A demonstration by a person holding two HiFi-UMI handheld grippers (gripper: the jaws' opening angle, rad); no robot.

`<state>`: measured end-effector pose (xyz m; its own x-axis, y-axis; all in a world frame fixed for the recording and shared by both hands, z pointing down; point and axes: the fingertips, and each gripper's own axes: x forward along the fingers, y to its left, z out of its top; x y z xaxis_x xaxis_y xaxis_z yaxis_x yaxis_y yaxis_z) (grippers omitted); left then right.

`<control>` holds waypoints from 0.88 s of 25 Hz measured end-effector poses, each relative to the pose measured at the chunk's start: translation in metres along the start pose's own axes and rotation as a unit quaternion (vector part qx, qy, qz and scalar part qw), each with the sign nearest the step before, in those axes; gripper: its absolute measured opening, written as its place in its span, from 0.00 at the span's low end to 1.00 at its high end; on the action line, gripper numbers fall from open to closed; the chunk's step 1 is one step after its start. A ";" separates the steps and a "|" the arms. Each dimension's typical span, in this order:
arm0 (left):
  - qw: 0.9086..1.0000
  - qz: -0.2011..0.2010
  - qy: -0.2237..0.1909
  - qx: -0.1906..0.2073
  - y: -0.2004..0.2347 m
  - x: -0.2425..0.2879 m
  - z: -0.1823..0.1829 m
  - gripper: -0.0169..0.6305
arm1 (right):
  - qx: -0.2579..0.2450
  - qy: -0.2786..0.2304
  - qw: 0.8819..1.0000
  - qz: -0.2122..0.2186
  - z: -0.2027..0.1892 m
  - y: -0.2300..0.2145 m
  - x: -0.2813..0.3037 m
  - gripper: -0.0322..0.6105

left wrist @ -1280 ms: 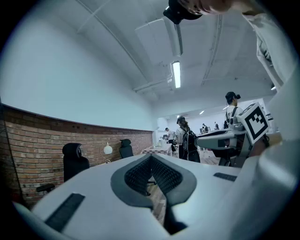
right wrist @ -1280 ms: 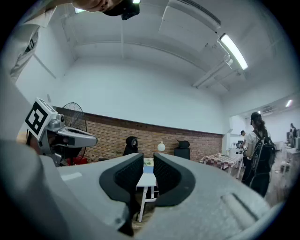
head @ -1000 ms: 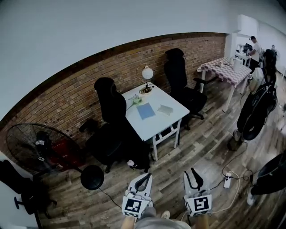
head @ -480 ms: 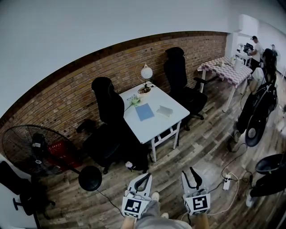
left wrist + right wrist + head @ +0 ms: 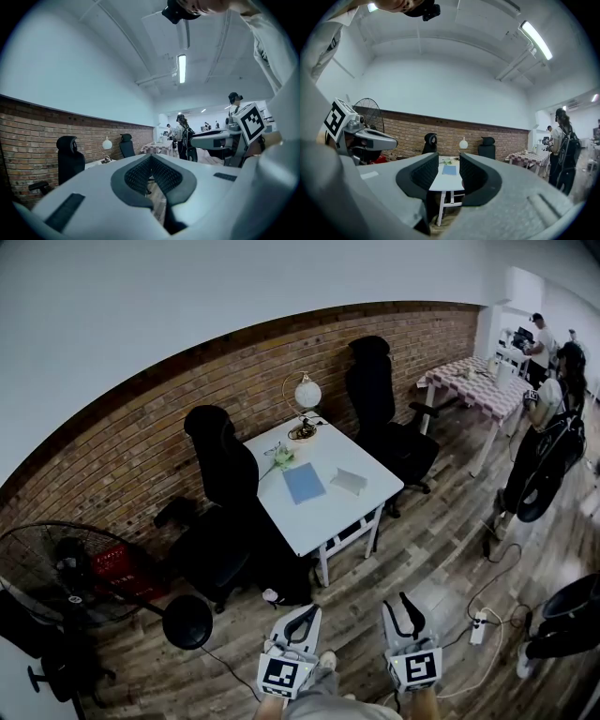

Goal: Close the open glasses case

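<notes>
The glasses case (image 5: 349, 481) is a pale grey shape lying on the white table (image 5: 323, 517) in the head view, to the right of a blue notebook (image 5: 305, 483). Whether its lid is up is too small to tell. Both grippers hang low at the frame's bottom, far from the table and over the wooden floor. My left gripper (image 5: 302, 617) (image 5: 151, 157) has its pads meeting at the tips, with nothing held. My right gripper (image 5: 405, 611) (image 5: 449, 165) is open and empty; the table (image 5: 446, 183) and the notebook (image 5: 449, 170) show through its gap.
A globe lamp (image 5: 306, 393) and a green item (image 5: 281, 457) stand at the table's far end. Black office chairs (image 5: 225, 470) (image 5: 375, 395) flank it. A floor fan (image 5: 56, 573) stands left, and a power strip (image 5: 478, 624) with cables lies right. People (image 5: 548, 399) stand by a checkered table (image 5: 473, 381).
The head view has drifted a little, so the table sits slightly further right and nearer. The fan has slid lower left. Both grippers keep their poses and jaw states.
</notes>
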<state>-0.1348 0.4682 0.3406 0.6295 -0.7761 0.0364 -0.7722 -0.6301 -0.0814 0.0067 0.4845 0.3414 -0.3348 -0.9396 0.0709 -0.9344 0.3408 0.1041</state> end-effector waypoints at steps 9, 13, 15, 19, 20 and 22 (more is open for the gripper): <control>1.000 -0.019 -0.001 -0.004 0.057 0.053 0.001 0.03 | 0.007 0.011 1.000 -0.026 0.006 -0.016 0.069 0.24; 1.000 -0.028 -0.003 -0.005 0.079 0.074 -0.001 0.03 | -0.005 0.009 0.999 -0.032 0.006 -0.020 0.096 0.24; 0.999 -0.029 0.009 -0.011 0.088 0.082 -0.006 0.03 | -0.006 0.009 0.999 -0.035 0.006 -0.020 0.108 0.24; 0.999 -0.040 -0.014 -0.001 0.103 0.096 -0.002 0.03 | -0.009 0.003 0.999 -0.037 0.011 -0.018 0.127 0.24; 0.999 -0.043 -0.015 -0.001 0.106 0.099 -0.002 0.03 | -0.009 -0.004 0.999 -0.038 0.012 -0.018 0.130 0.24; 0.999 -0.046 -0.016 -0.001 0.110 0.103 -0.003 0.03 | -0.008 -0.004 0.999 -0.041 0.012 -0.018 0.137 0.24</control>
<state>-0.1552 0.3183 0.3379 0.7008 -0.7132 0.0123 -0.7105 -0.6995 -0.0767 -0.0236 0.3496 0.3377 -0.2583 -0.9646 0.0533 -0.9566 0.2631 0.1256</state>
